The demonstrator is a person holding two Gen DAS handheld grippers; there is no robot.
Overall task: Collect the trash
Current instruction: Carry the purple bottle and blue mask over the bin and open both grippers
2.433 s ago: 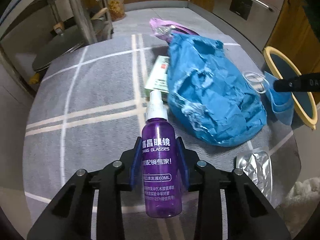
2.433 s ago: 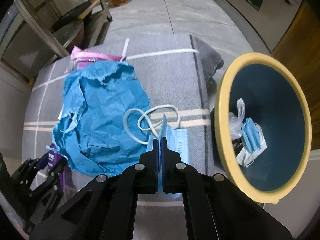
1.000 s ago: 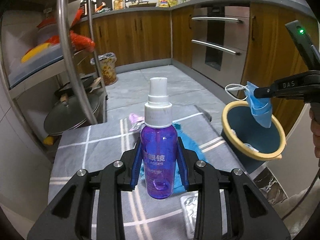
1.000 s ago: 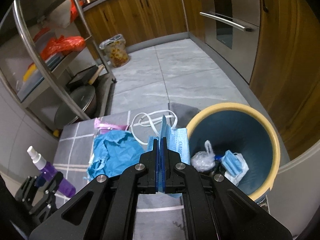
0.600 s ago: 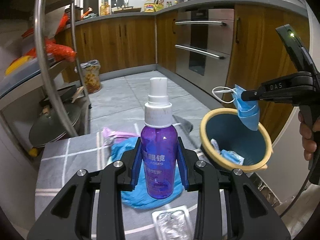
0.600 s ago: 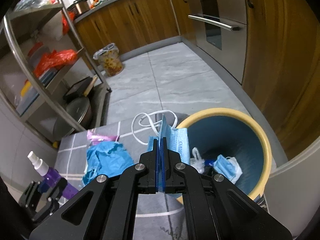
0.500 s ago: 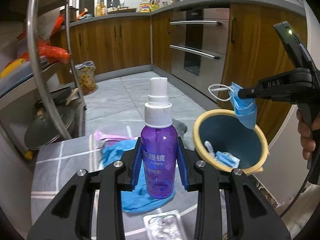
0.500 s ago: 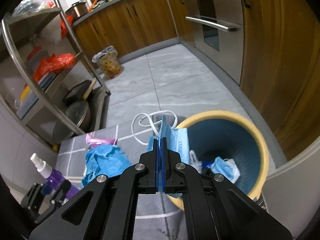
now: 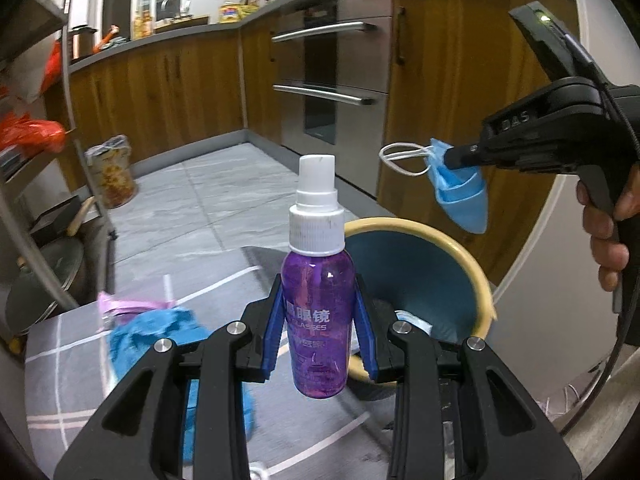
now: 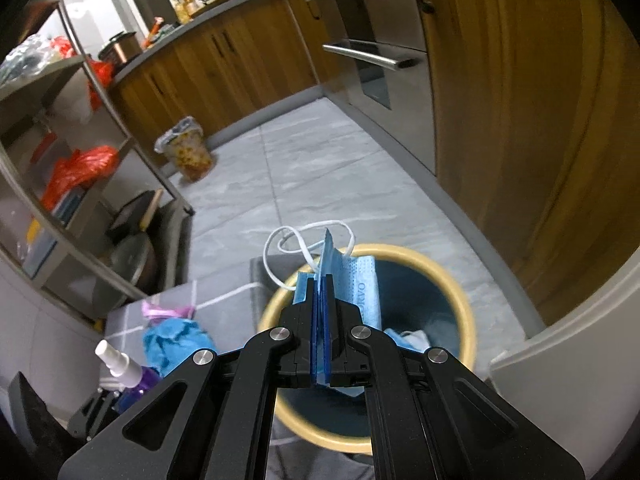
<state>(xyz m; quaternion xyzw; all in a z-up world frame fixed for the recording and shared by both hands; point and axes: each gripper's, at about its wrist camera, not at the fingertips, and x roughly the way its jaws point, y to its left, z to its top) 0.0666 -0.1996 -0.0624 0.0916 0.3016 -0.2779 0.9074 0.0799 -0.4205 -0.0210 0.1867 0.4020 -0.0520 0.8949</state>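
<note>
My left gripper (image 9: 319,328) is shut on a purple spray bottle (image 9: 318,304) with a white cap, held upright above the table's right end, close to the bin. My right gripper (image 10: 319,316) is shut on a blue face mask (image 10: 356,284) with white ear loops, held in the air over the yellow-rimmed blue bin (image 10: 464,300). In the left wrist view the mask (image 9: 460,196) hangs above the bin (image 9: 468,268). The bin holds a mask and other trash. The bottle also shows in the right wrist view (image 10: 124,368).
A grey checked cloth covers the table (image 9: 64,360). On it lie crumpled blue paper (image 9: 160,332) and a pink plastic wrapper (image 9: 128,304). A metal shelf rack (image 10: 60,200) stands to the left. Wooden cabinets (image 10: 520,120) and an oven stand behind the bin.
Both grippers have risen and swung right toward the bin. The mask now hangs over the bin's opening. The bottle has moved closer to the bin's rim.
</note>
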